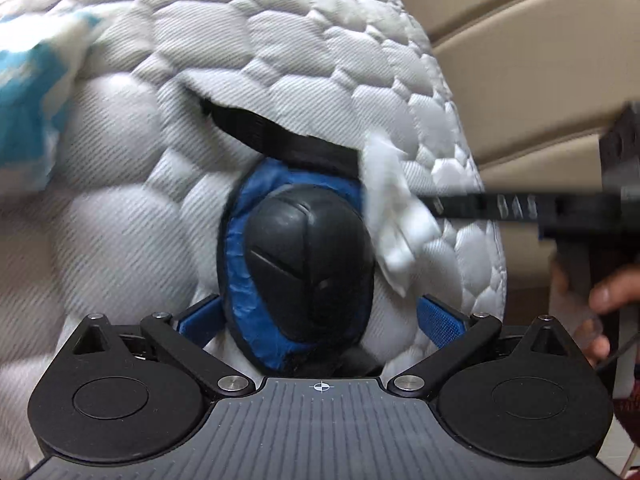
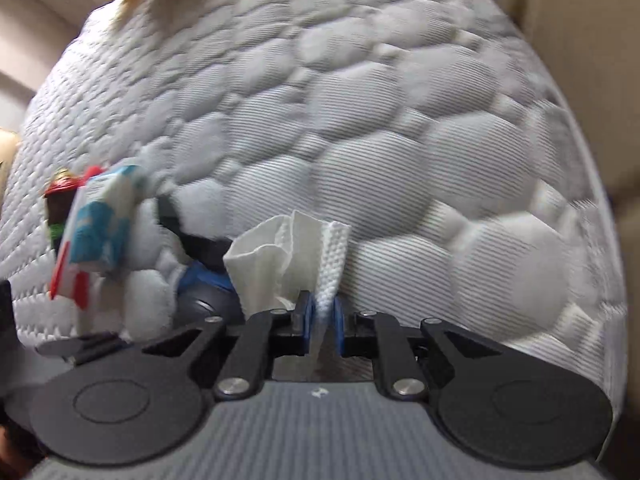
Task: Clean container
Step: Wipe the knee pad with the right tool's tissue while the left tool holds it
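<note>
The left wrist view looks forward from just behind the left tongs (image 1: 320, 320), tilted down onto the quilted mattress (image 1: 160, 200), very near a black and blue pad (image 1: 304, 264) that fills its centre; a beige headboard (image 1: 520, 60) closes the far right. The right wrist view sits just behind the right tongs (image 2: 320, 312), low and close over the mattress (image 2: 400, 140), facing along it toward its far edge. Both views share the mattress, the pad (image 2: 204, 284), the white tissue (image 1: 394, 208) (image 2: 280, 256) and a blue and white packet (image 1: 36, 96) (image 2: 100, 232) on the left.
</note>
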